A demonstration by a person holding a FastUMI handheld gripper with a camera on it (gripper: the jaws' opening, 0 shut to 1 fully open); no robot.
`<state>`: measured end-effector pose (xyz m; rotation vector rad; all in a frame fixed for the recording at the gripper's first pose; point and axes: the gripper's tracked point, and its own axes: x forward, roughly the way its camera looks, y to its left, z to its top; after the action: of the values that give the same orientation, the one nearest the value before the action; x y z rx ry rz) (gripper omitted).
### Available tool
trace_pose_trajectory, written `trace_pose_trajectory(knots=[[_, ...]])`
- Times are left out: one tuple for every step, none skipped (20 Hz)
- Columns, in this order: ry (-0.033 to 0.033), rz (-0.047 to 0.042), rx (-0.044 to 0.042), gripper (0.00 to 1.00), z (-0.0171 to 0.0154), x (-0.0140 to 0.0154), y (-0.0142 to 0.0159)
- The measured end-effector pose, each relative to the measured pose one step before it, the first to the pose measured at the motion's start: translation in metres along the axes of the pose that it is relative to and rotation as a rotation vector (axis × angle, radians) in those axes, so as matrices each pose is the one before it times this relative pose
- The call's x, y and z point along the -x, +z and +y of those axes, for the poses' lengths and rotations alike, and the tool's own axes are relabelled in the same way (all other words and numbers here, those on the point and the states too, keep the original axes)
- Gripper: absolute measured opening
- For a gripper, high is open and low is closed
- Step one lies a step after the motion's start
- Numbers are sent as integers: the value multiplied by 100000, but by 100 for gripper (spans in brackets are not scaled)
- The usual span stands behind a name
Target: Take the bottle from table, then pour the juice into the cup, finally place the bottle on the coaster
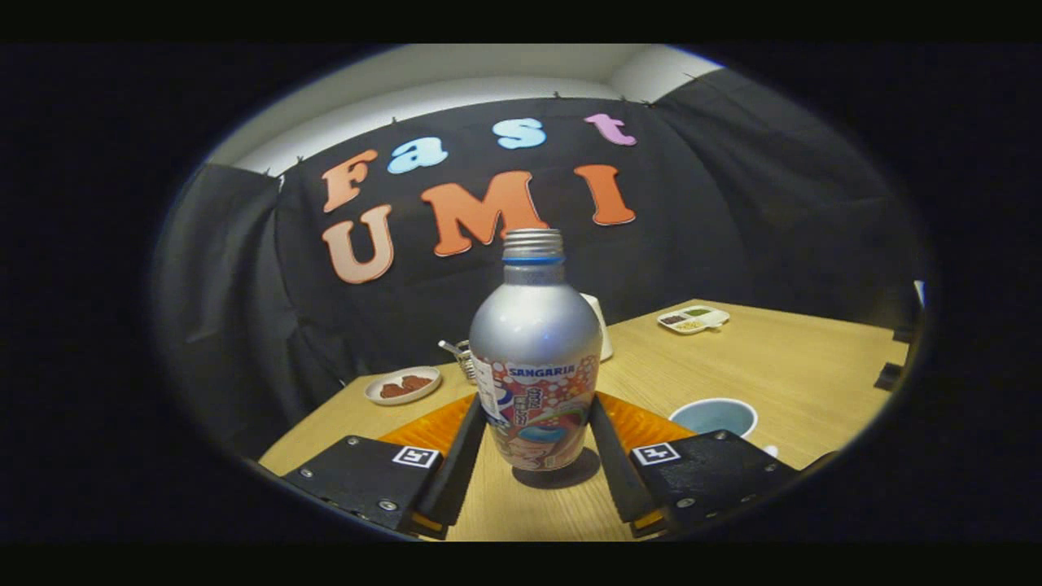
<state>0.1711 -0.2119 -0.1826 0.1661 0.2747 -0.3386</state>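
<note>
You have the bottle [535, 358] standing upright between your fingers [456, 456], a silver one with a printed label and its screw cap on. The orange coaster [643, 423] lies just behind it. The pale blue cup [716, 417] sits open beyond your right finger.

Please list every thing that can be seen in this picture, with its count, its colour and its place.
bottle: one, silver with a colourful label, upright on the table between the two fingers.
coaster: one, orange, on the table behind the bottle.
cup: one, light blue, beyond the right finger.
small plate: one, white with reddish-brown food, beyond the left finger near the wall.
divided dish: one, white with dark, green and pale fillings, far side of the table.
white container: one, partly hidden behind the bottle.
table: one, light wood.
tool: one, black; its fingers stand either side of the bottle, whether pressing it cannot be told.
</note>
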Motion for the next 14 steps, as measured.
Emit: trace_pose_trajectory(knots=[[1014,300,3736,71,497,-176,-305],[396,1161,2974,71,318,-190,-457],[562,349,3261,72,277,-215,-445],[571,833,2024,71,225,-243,-484],[1063,-522,1103,72,319,-225,-208],[185,399,1610,71,-39,-341,-399],[-624,1244,2196,71,-69,-359,-625],[-359,948,1283,72,-118,-220,-452],[-46,269,705,71,-28,-196,-339],[34,1138,485,71,-5,238,-1213],[987,378,-232,71,226,-284,-148],[404,-207,372,72,134,-176,-239],[83,924,1190,72,166,-176,-415],[-583,1755,1051,71,27,-312,-568]])
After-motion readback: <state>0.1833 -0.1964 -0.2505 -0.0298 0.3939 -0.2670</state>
